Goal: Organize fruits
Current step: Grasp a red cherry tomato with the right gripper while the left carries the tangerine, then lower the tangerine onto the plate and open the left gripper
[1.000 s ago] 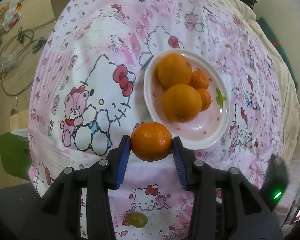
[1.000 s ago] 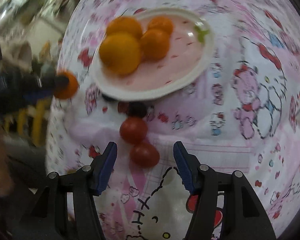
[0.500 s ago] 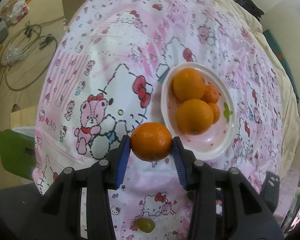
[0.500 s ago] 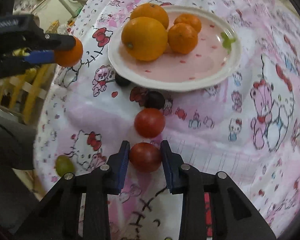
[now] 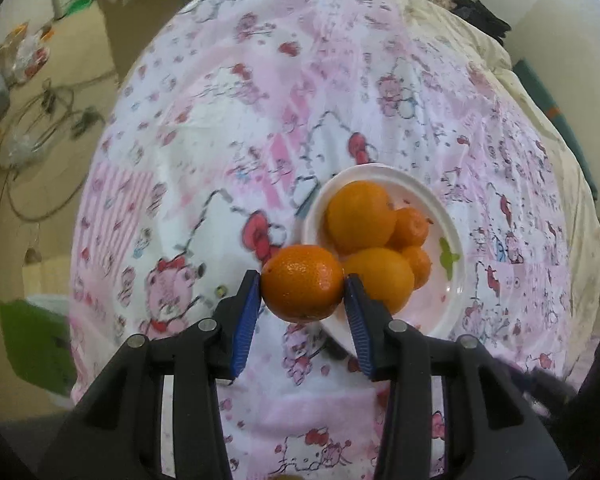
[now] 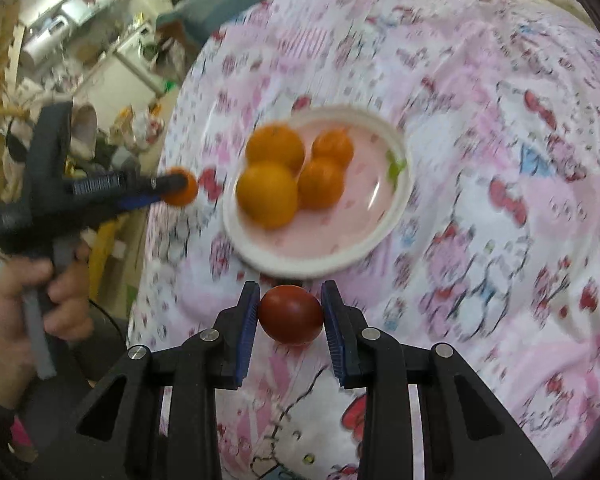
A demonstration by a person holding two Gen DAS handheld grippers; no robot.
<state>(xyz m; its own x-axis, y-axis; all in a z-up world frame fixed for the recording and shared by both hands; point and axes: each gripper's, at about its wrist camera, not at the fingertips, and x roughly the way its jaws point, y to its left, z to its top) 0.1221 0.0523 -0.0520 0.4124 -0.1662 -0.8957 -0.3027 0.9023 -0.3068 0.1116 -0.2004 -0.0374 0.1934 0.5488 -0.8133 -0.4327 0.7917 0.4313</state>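
Observation:
My left gripper is shut on an orange tangerine, held in the air just left of the white plate. On that plate lie two large oranges and two small tangerines. My right gripper is shut on a red tomato, lifted above the cloth near the plate's front rim. In the right wrist view the left gripper shows at the left with its tangerine, a hand on its handle.
A pink cartoon-print cloth covers the table. Floor with cables and clutter lies beyond its left edge. A green box sits low at the left. Both views are motion-blurred.
My right gripper closed on the nearer red tomato and lifted it off the cloth. The left gripper drifted with its tangerine, so the plate now sits closer to its right finger.

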